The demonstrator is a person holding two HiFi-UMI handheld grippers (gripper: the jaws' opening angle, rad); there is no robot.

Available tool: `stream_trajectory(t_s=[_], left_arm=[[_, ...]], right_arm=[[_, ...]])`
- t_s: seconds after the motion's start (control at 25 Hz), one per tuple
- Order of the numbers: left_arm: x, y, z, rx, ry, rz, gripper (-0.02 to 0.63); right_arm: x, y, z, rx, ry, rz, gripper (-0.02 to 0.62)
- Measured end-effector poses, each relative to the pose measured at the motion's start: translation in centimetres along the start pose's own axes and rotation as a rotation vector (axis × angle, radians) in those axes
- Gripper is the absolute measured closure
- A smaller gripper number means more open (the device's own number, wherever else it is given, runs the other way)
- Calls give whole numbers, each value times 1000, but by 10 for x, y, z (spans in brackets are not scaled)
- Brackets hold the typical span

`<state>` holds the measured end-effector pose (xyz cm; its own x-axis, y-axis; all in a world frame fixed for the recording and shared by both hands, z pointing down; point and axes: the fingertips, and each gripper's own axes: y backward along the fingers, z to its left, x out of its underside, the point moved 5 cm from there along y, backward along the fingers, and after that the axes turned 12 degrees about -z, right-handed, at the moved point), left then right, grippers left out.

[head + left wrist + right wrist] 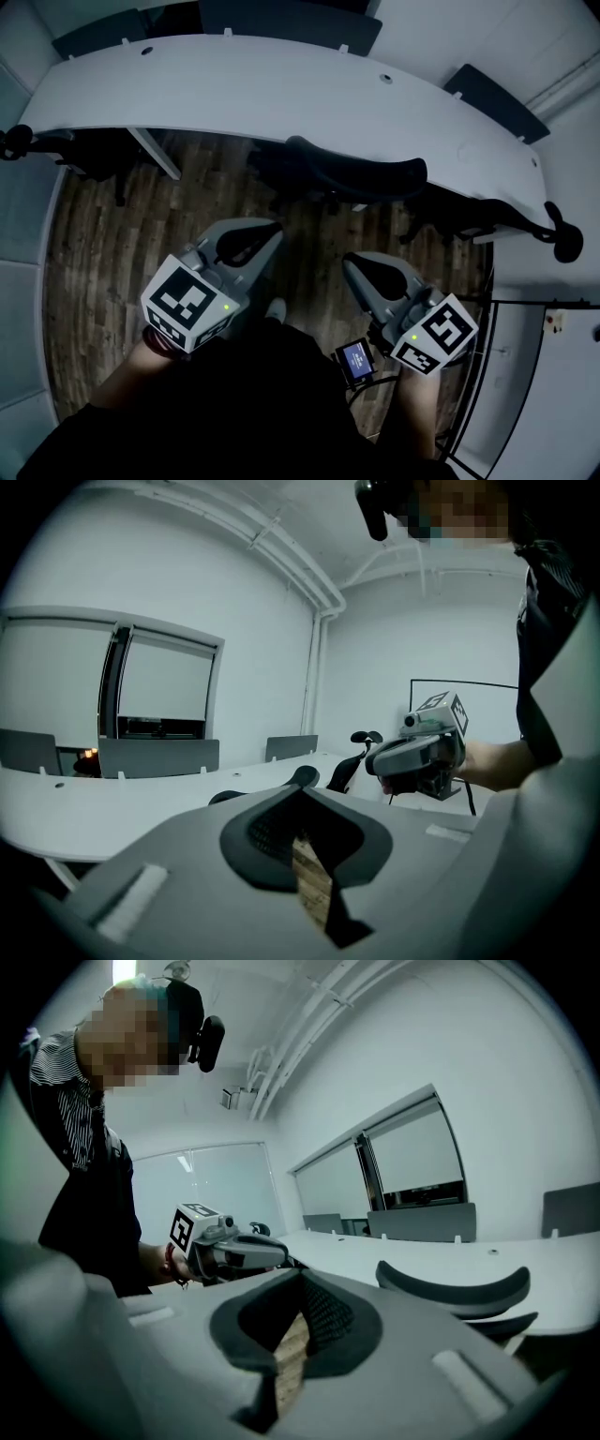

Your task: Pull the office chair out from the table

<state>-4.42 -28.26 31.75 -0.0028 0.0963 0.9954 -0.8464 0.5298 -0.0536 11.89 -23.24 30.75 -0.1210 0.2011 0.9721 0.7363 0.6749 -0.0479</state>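
Head view, looking steeply down: I am holding the left gripper (255, 240) and the right gripper (360, 268) side by side above the wooden floor (94, 244), both pointing toward the curved white table (281, 94). Both pairs of jaws are resting together with nothing between them; in the left gripper view the closed tips of the left gripper (302, 795) are showing only a sliver of floor through the gap behind them, and the right gripper view is showing the same for the right gripper (300, 1281). The office chair (361, 173) is standing ahead of the two grippers, its dark curved backrest lying along the near edge of the table and its seat tucked beneath the tabletop; neither gripper is touching it. In the right gripper view the backrest (455, 1288) is appearing just beyond my jaws, against the table edge. Further dark chairs (492, 98) are standing at the table's far side. A small lit screen (356, 359) is hanging near my right wrist.
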Motion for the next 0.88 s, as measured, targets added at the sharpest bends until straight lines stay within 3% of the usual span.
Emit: stream_trajectory(t_s=[0.4,0.6,0.88], left_arm=[[-1,-28,22,-50,-6,21,606],[-3,-32,32,-55,3,19,606],[7,-55,52,5,24,23,606]], right_arm=[[-6,-10,-39,-33,10,8,595],[-13,1,-57,24,-10,-34,595],[-13,-4,-78,125,6,-46,595]])
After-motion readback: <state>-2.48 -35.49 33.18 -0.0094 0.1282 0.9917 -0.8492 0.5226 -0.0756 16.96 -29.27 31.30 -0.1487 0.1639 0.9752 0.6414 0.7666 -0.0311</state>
